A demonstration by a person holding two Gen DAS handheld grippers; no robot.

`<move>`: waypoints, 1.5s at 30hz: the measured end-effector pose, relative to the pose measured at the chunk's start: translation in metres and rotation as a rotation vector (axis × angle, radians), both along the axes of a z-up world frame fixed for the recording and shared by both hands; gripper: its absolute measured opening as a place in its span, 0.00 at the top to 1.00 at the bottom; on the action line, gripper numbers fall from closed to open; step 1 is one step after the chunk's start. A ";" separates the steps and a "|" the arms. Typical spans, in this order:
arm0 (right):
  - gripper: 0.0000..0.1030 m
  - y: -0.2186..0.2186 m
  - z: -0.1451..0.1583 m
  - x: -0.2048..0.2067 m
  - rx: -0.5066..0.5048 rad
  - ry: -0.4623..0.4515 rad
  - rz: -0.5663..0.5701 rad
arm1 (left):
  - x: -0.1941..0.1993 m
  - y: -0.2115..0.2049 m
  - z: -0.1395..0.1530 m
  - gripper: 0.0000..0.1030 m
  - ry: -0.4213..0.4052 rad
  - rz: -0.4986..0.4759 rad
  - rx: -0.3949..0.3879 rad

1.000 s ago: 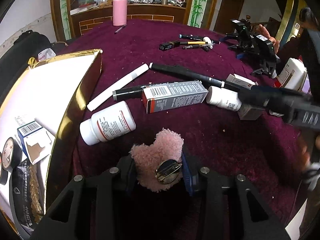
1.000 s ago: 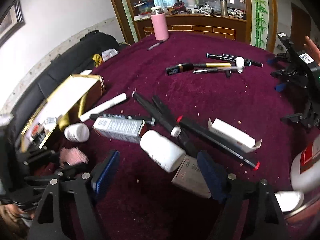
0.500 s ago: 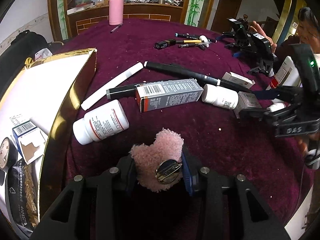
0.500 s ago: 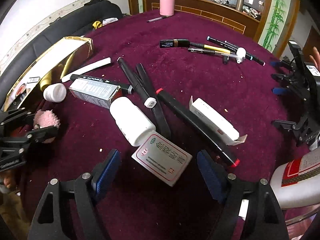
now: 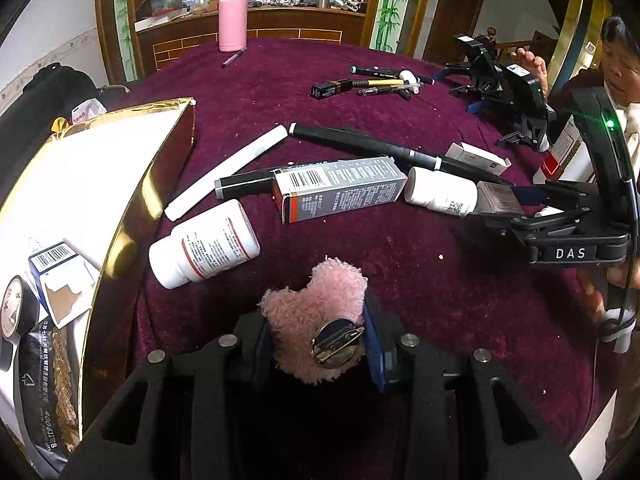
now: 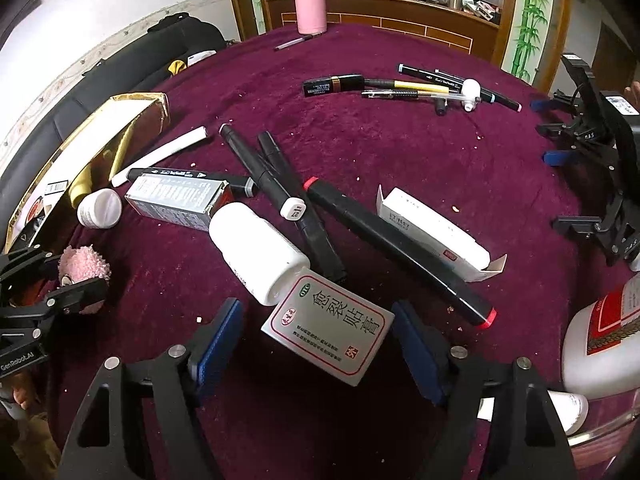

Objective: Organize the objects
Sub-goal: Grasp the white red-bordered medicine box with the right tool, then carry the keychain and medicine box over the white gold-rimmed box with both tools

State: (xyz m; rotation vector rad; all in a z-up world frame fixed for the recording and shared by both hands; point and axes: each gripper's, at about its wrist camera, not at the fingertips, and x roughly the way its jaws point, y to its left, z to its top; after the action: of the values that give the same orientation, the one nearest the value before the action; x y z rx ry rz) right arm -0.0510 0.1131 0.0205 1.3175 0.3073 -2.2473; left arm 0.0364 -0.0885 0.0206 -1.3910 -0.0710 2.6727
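Right wrist: white bottle [image 6: 600,336] cut off.

cut off: white jug [image 6: 600,344] at right edge | hidden: gold box [image 5: 132,208] contents partly

A round table [image 6: 400,148] in maroon cloth is carrying clutter. Around the grey carton [image 6: 176,196], a white bottle [image 6: 260,252] is lying just beside it, black markers [image 6: 256,164] behind it, a gold-edged box [image 5: 120,184] left of it.
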 end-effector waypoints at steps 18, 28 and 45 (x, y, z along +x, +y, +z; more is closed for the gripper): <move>0.42 0.011 0.025 0.019 -0.052 0.088 -0.070 | 0.005 0.001 0.009 0.63 0.028 -0.002 -0.028; 0.42 -0.009 0.051 0.035 -0.089 0.144 -0.025 | 0.009 -0.008 0.024 0.63 0.072 0.020 -0.046; 0.42 -0.075 0.064 0.059 -0.158 0.160 0.116 | 0.021 -0.054 0.058 0.63 0.153 0.164 -0.075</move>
State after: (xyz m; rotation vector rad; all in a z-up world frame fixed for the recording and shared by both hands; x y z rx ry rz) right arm 0.0078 0.0383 0.0845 1.0159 0.2499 -2.2334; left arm 0.0579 -0.1429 0.0785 -1.2458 -0.0739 2.9365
